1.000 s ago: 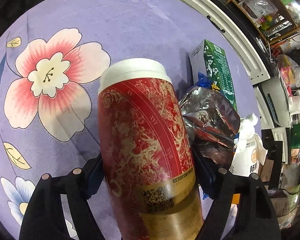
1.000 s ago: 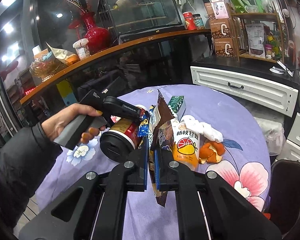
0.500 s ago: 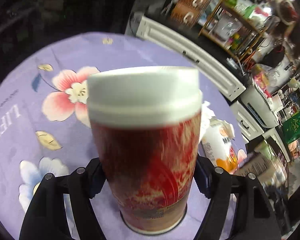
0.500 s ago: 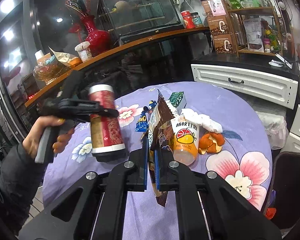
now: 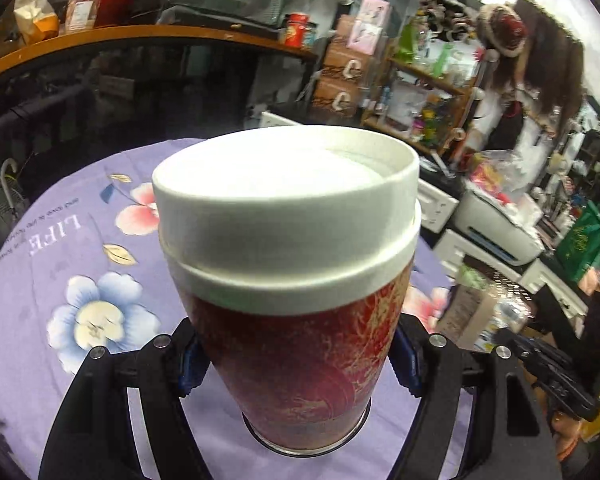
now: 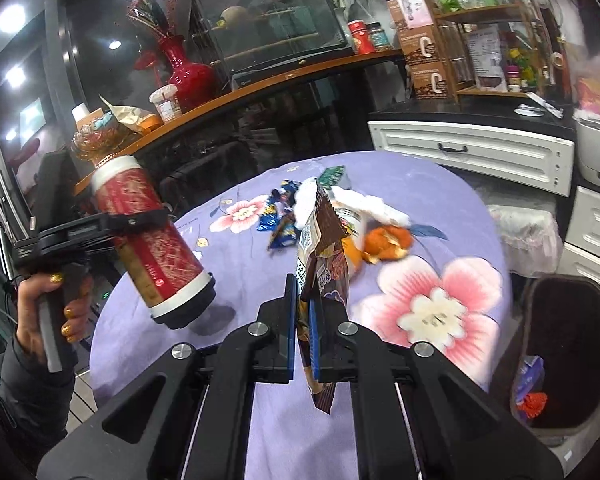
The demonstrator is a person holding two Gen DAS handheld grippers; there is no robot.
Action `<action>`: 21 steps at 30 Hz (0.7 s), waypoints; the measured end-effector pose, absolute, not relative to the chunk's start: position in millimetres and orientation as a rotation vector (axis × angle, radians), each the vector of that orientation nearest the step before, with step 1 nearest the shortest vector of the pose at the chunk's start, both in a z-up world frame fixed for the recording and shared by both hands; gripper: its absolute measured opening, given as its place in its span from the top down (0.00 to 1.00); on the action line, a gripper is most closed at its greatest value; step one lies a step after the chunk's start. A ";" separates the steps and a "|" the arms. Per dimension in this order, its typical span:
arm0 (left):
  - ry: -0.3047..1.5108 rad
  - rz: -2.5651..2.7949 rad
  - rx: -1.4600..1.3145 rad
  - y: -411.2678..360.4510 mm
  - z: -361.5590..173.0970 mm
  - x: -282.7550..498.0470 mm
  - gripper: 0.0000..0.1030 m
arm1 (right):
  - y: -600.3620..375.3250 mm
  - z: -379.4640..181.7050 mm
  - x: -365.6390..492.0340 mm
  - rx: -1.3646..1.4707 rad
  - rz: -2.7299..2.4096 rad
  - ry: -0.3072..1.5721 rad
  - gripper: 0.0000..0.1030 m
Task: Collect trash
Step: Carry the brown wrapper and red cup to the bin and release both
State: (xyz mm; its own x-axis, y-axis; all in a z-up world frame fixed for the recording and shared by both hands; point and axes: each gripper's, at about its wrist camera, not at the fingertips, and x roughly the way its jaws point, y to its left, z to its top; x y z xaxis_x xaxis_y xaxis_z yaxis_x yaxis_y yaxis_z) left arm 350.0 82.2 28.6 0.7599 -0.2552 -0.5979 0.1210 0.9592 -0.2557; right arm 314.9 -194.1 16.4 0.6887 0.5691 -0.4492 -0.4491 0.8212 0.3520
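Left tongs (image 5: 300,364) clamp a red cup (image 5: 292,280) with a white lid, lifted above the purple floral tabletop (image 6: 440,200). Right tongs (image 6: 303,308) pinch shut on a brown snack wrapper (image 6: 324,240).

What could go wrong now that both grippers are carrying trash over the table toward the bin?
The red cup hangs tilted in the left gripper, clamped only around its middle, so it could slip or swing out. The brown wrapper is pinched at one thin edge by the right gripper and could slide free. The bin sits low beside the table, so a careless drop may miss it.
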 end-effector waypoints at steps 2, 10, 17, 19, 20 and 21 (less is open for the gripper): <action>0.655 -0.226 -0.196 67.6 31.3 340.5 0.30 | -207.0 14.5 307.9 0.223 0.557 0.571 0.94; 0.600 -0.378 -0.184 -7.9 41.6 328.9 0.30 | -295.0 8.4 286.4 0.264 0.395 0.551 0.94; 0.603 -0.523 -0.153 -96.3 40.8 340.8 0.30 | -382.7 -35.8 305.2 0.320 0.190 0.630 0.94; 0.615 -0.556 -0.149 -116.6 36.2 340.2 0.30 | -395.8 -52.3 313.1 0.327 0.147 0.657 0.94; 0.623 -0.577 -0.143 -131.0 32.8 343.1 0.30 | -402.4 -60.7 316.6 0.330 0.131 0.671 0.94; 0.628 -0.587 -0.139 -139.1 30.5 343.0 0.30 | -408.0 -69.3 320.9 0.340 0.118 0.684 0.94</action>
